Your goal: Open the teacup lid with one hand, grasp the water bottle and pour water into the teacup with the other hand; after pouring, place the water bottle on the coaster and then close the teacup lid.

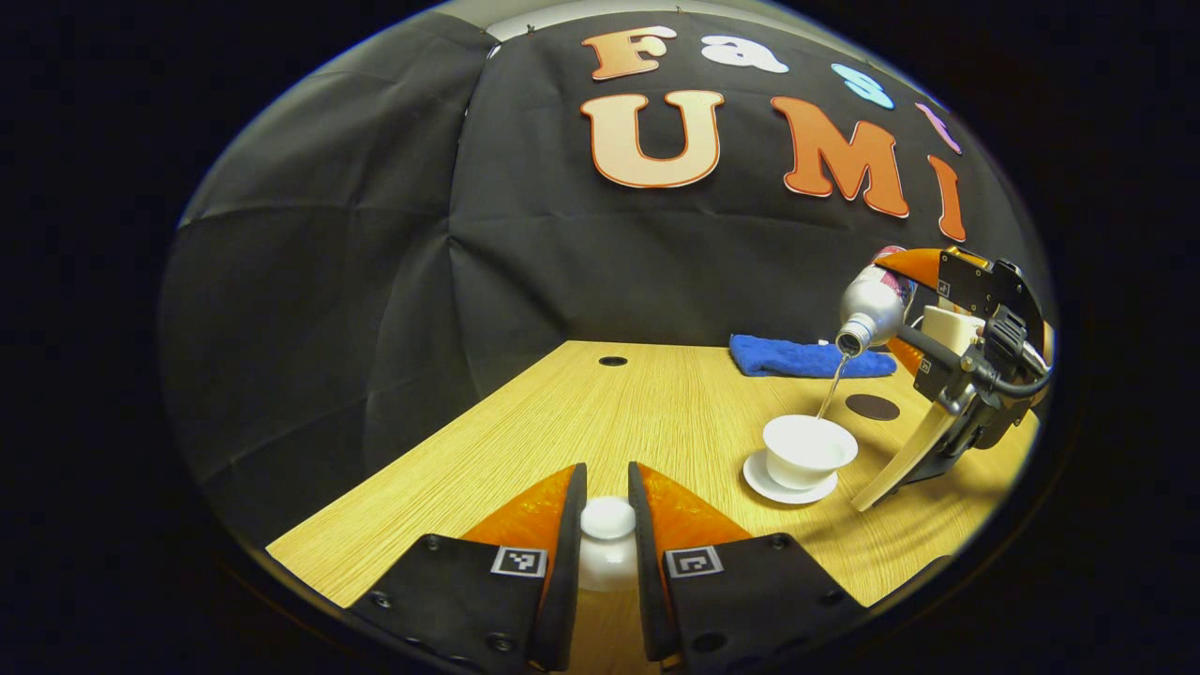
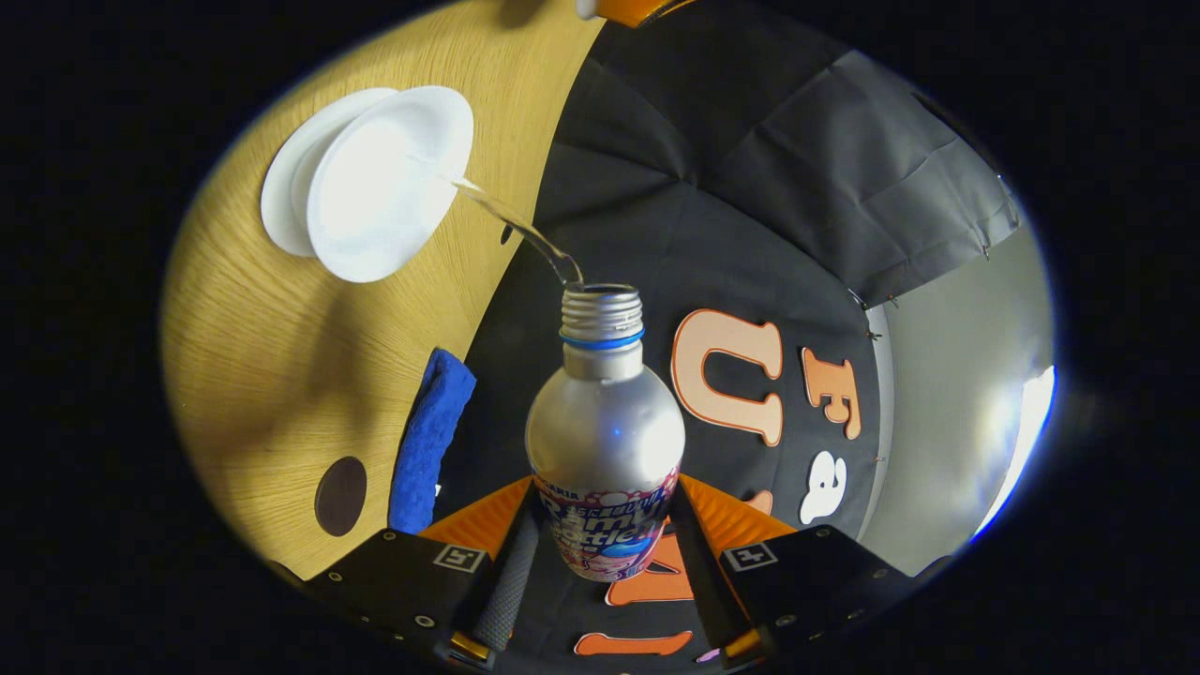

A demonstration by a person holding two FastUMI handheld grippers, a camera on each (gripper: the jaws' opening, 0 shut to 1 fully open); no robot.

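1. At the bottom centre of the left gripper view, the white teacup lid [image 1: 607, 539] is clamped by its knob between both fingers of the left gripper [image 1: 607, 525].
2. In the right gripper view, the silver water bottle [image 2: 605, 436] is held in the lower centre by the right gripper [image 2: 605, 539], with both fingers pressed on its body.
3. The bottle is tilted, and a thin stream of water [image 2: 516, 225] is seen running from its open mouth into the white teacup [image 2: 389, 183] at the upper left.
4. The teacup is placed on a white saucer [image 1: 761, 483], on the wooden table [image 1: 581, 412].
5. A dark round coaster [image 1: 872, 407] is seen just behind the cup at the right of the left gripper view, and a blue cloth [image 1: 806, 357] lies behind it.
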